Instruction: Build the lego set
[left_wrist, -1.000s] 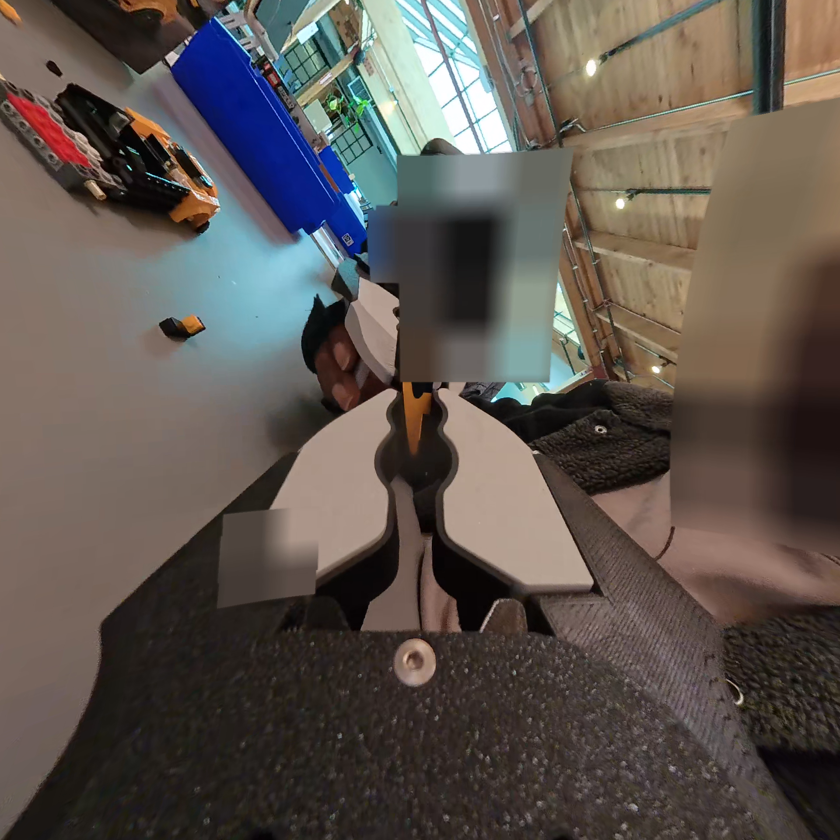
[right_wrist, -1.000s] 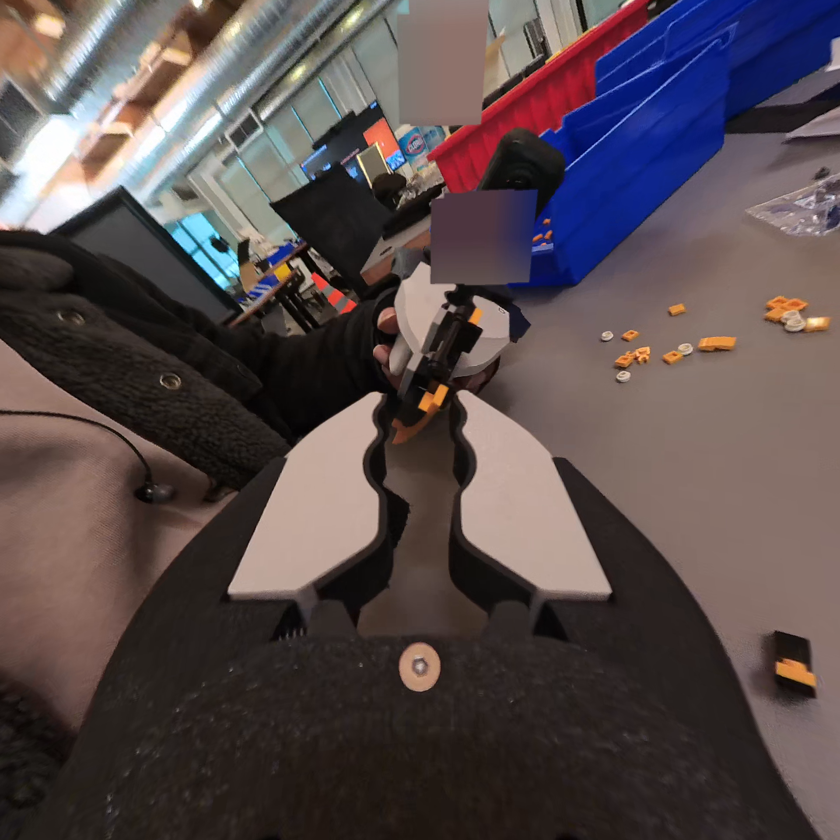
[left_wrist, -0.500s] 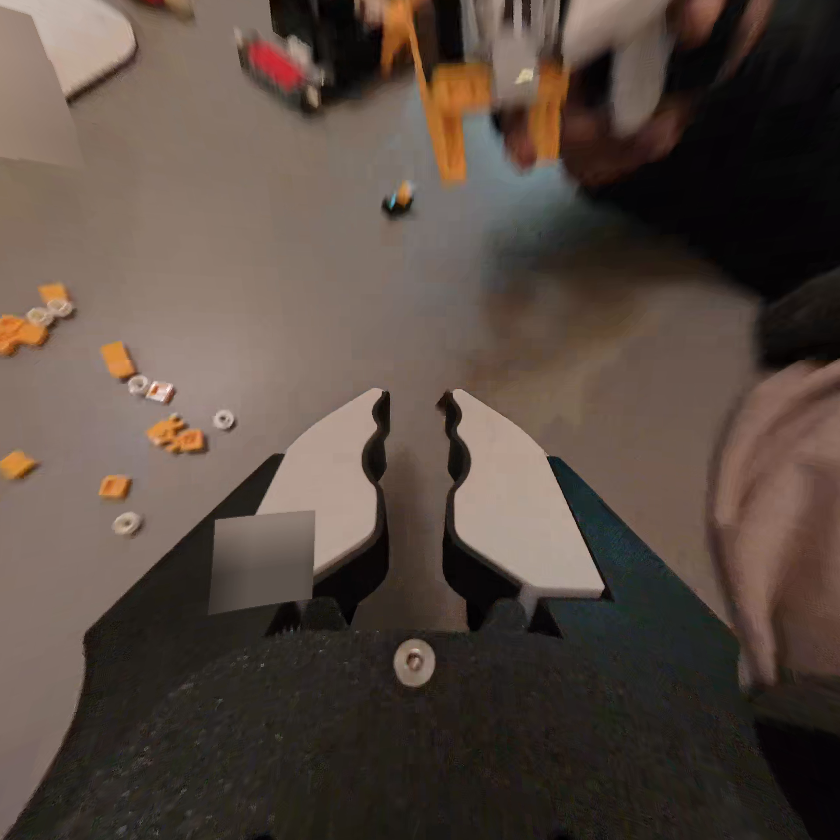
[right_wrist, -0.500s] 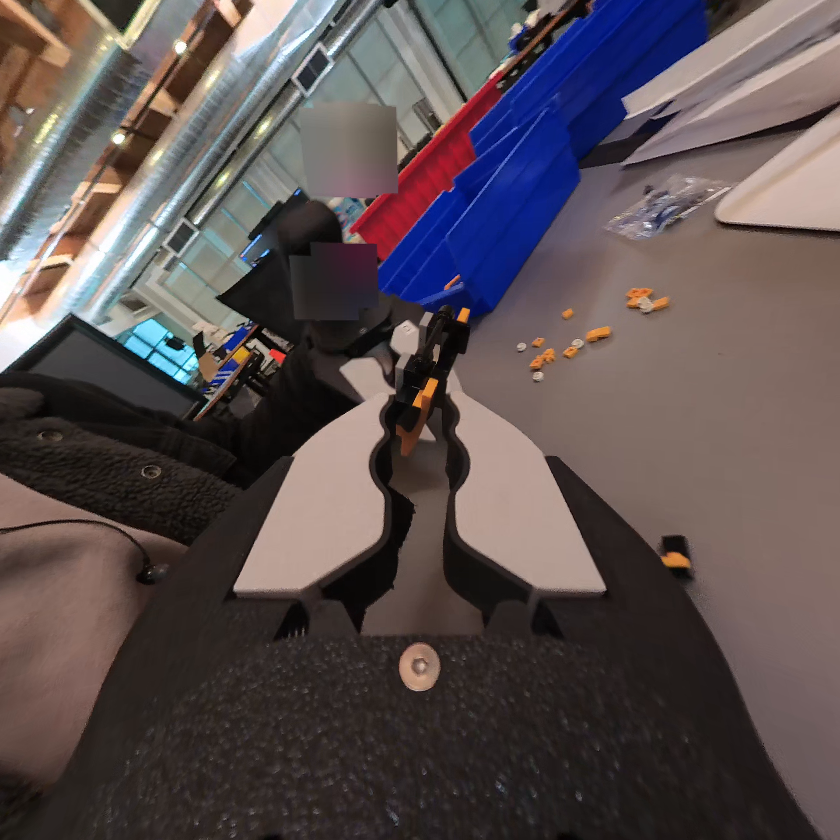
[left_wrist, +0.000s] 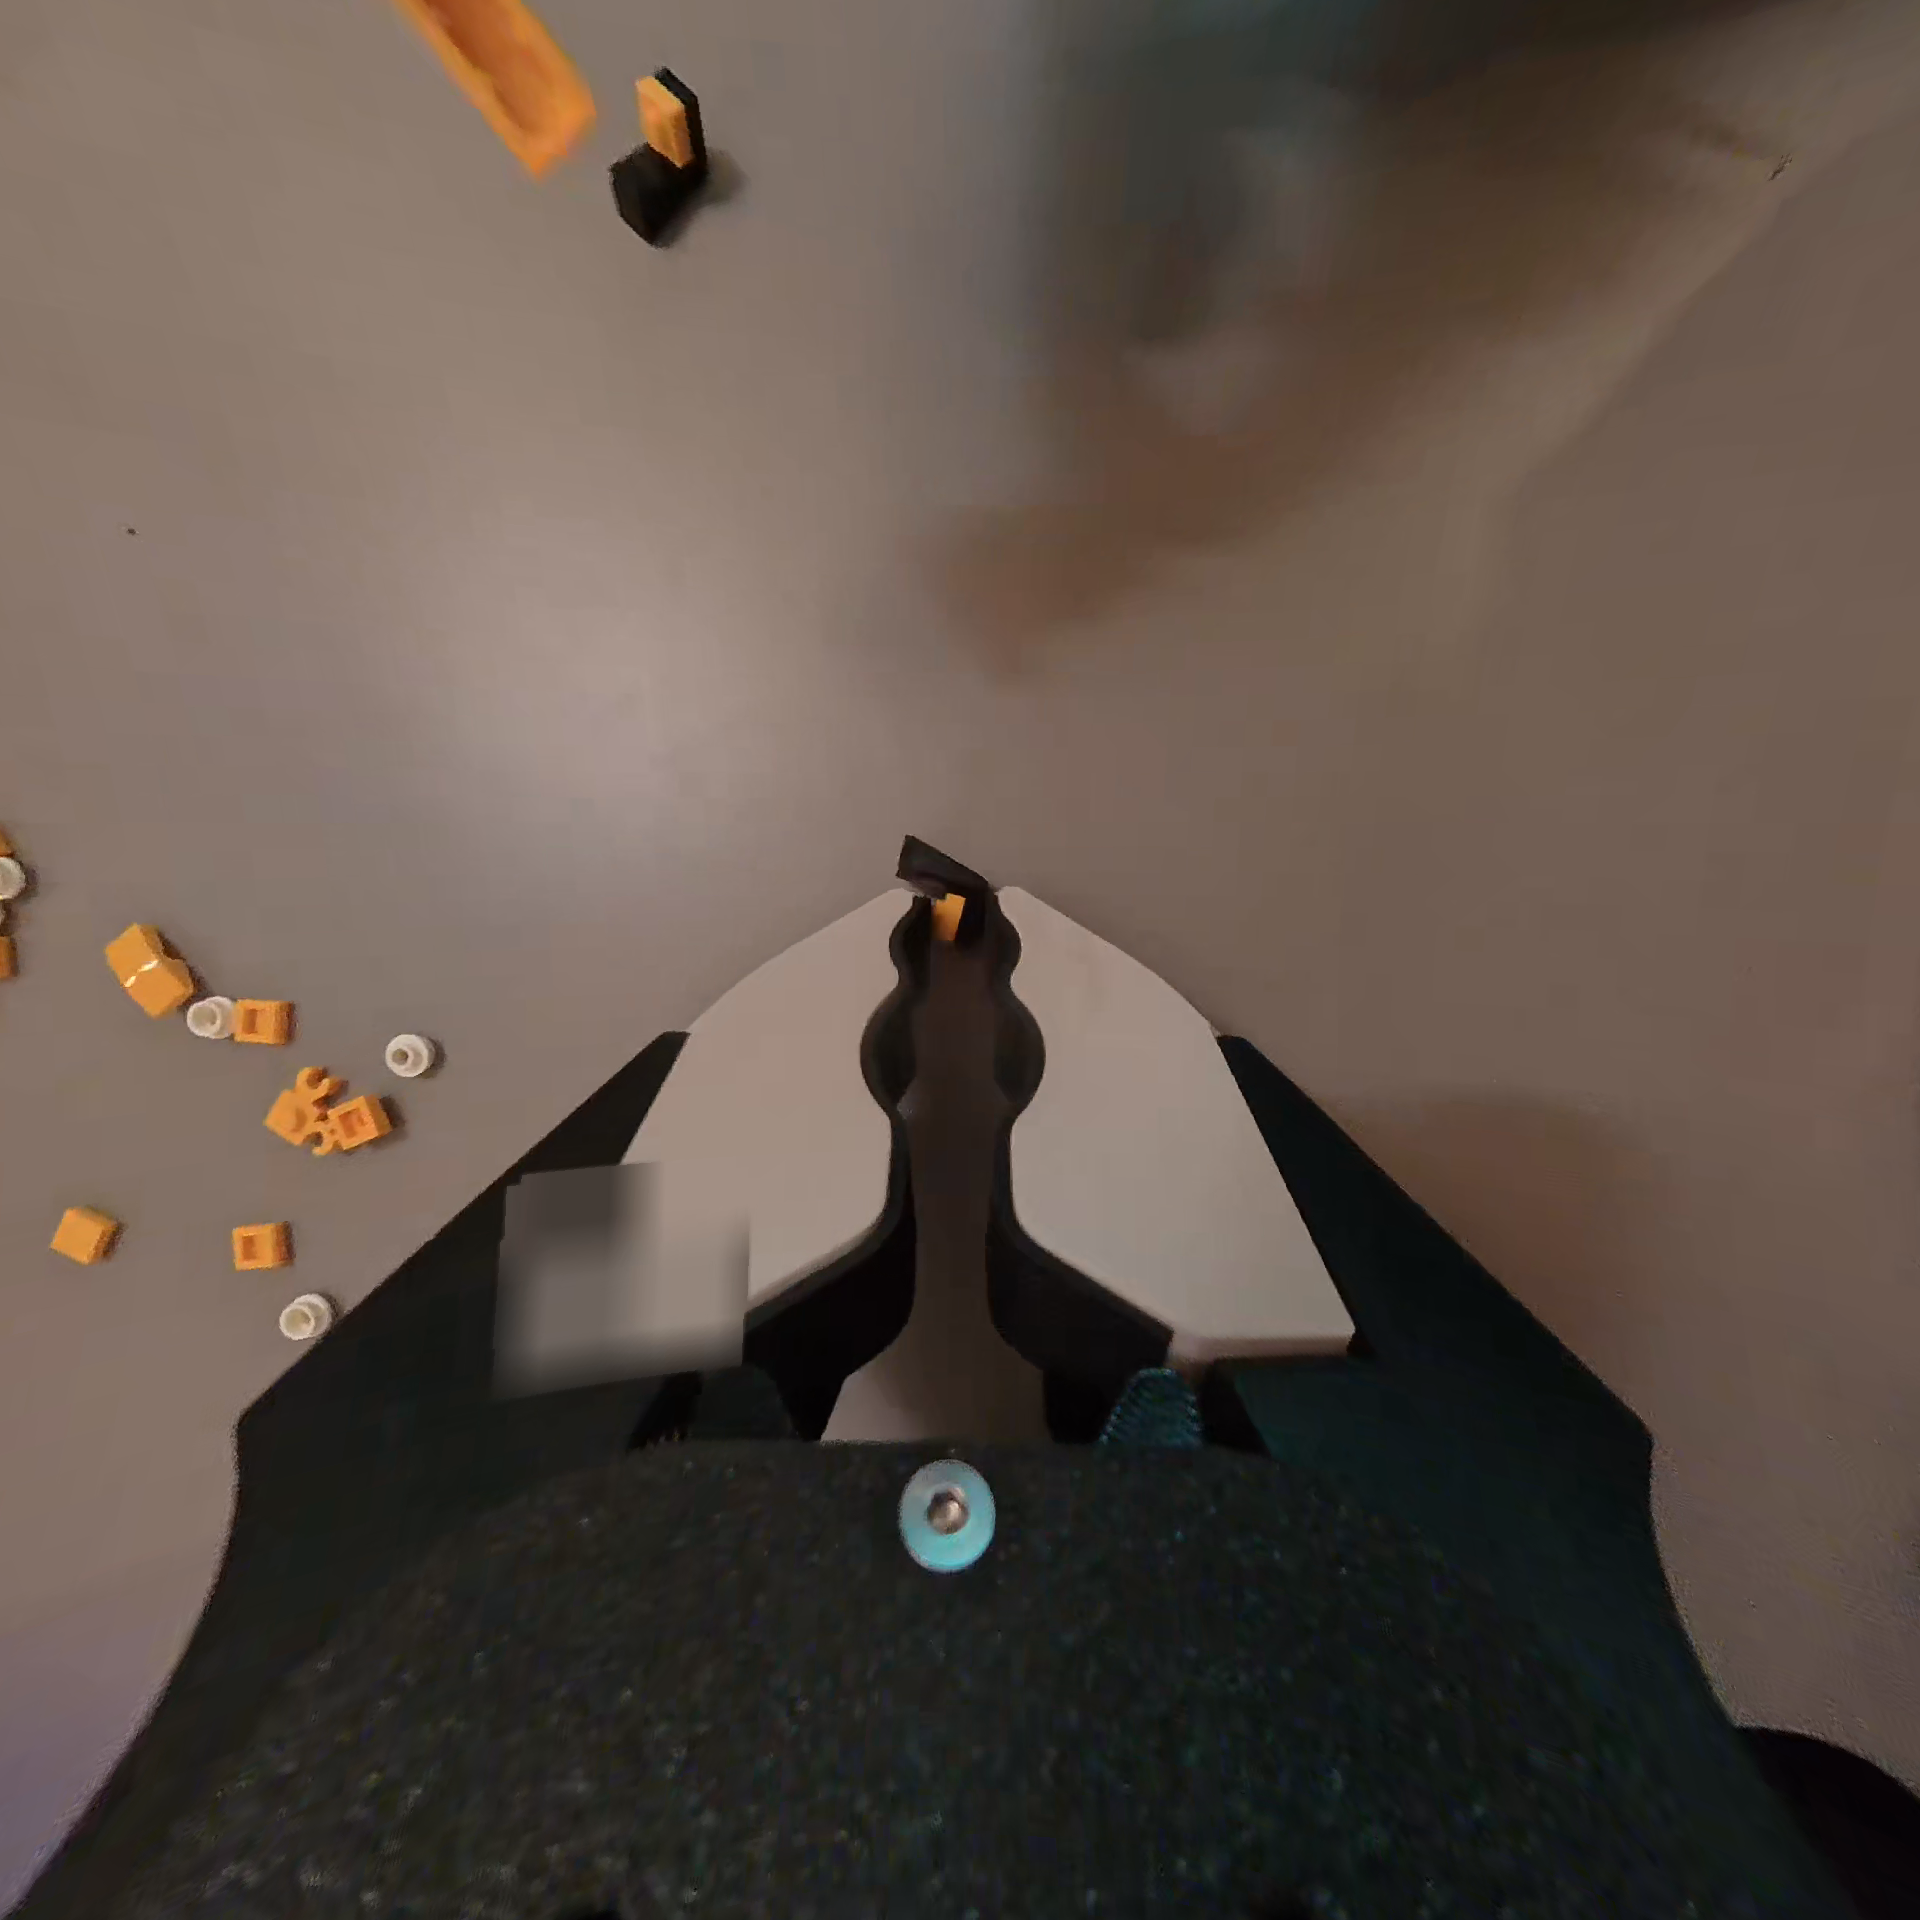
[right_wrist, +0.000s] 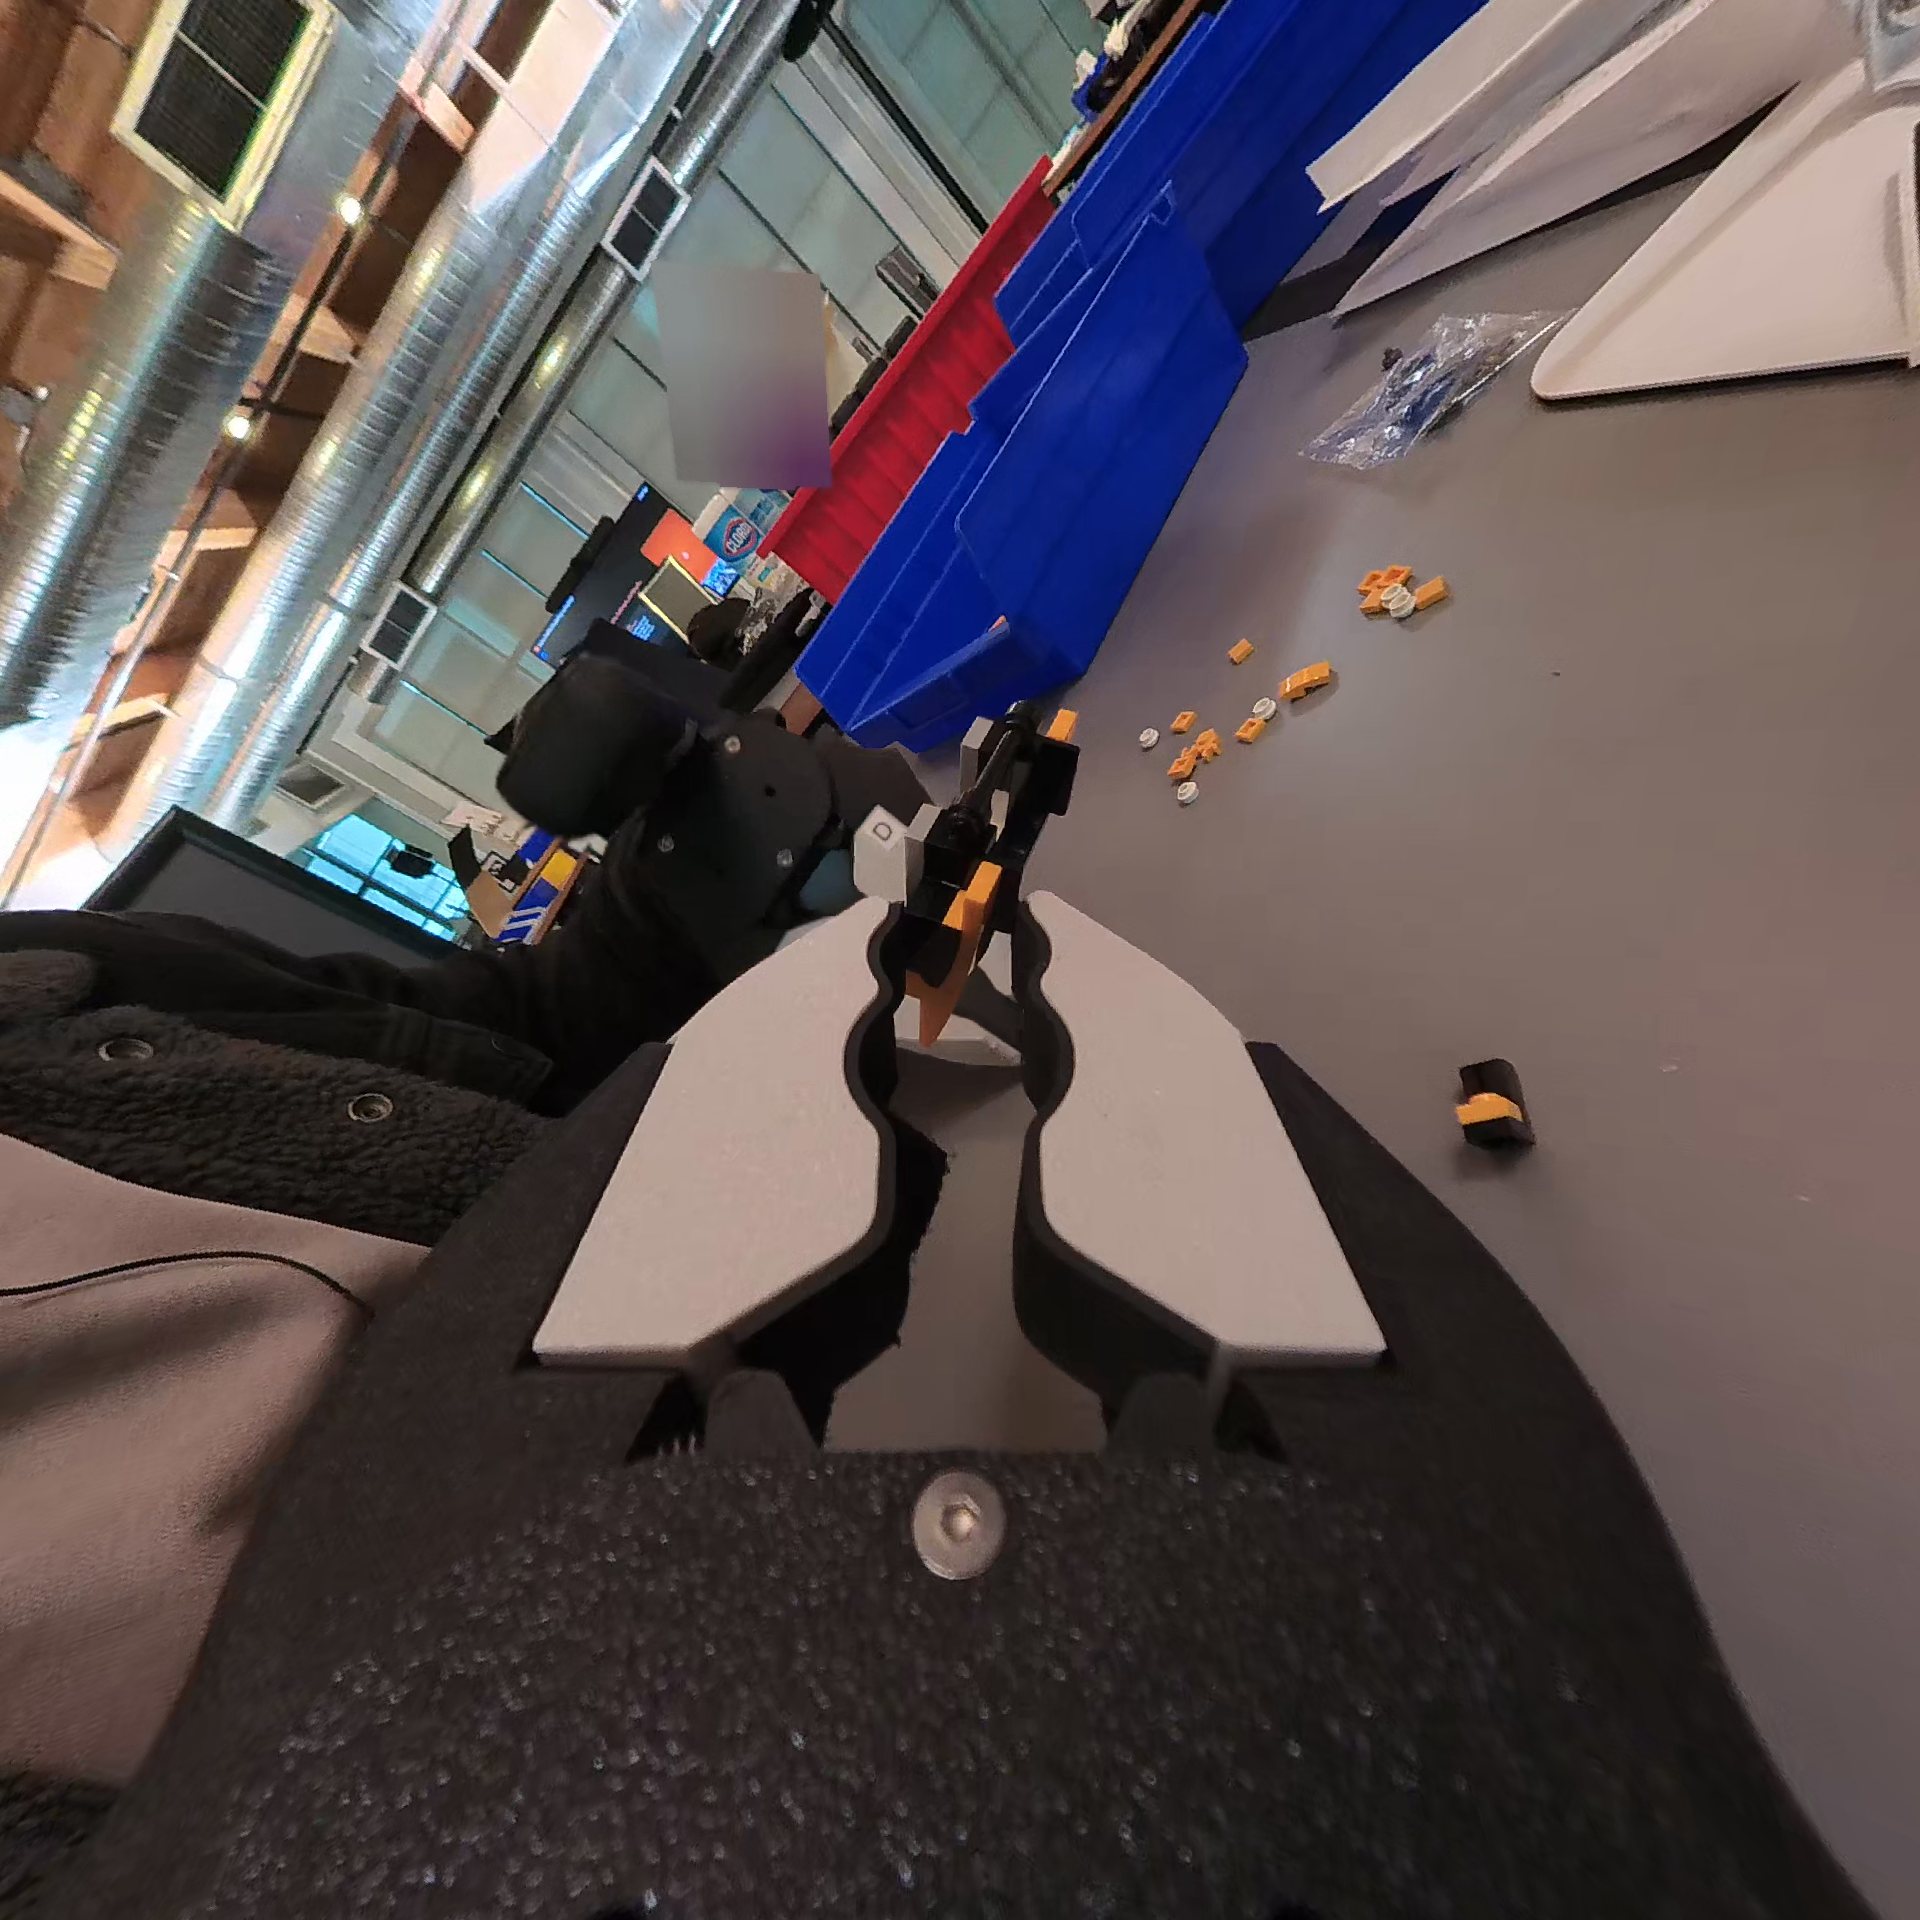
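Note:
My left gripper (left_wrist: 951, 902) faces down at the grey table (left_wrist: 520, 623) and is shut on a small black and orange piece (left_wrist: 943, 891) at its fingertips. A similar black and orange piece (left_wrist: 665, 156) lies on the table farther ahead; it also shows in the right wrist view (right_wrist: 1496, 1107). My right gripper (right_wrist: 956, 940) is shut on a black, orange and grey lego assembly (right_wrist: 987, 831), held above the table. The assembly's orange end (left_wrist: 499, 83) shows blurred at the top of the left wrist view. The left gripper's body (right_wrist: 727, 810) sits just behind the assembly.
Several loose orange and white small pieces (left_wrist: 260, 1081) lie to the left on the table; they also show in the right wrist view (right_wrist: 1247, 707). Blue bins (right_wrist: 1091, 499) and a red bin (right_wrist: 914, 416) stand behind. A plastic bag (right_wrist: 1434, 384) and white trays (right_wrist: 1745, 291) lie far right. There is about 12 cm between the tips of the two grippers.
My left gripper let go of the assembly, swung down to face the table, opened, and is now shut on a small black and orange piece. My right gripper still holds the assembly.

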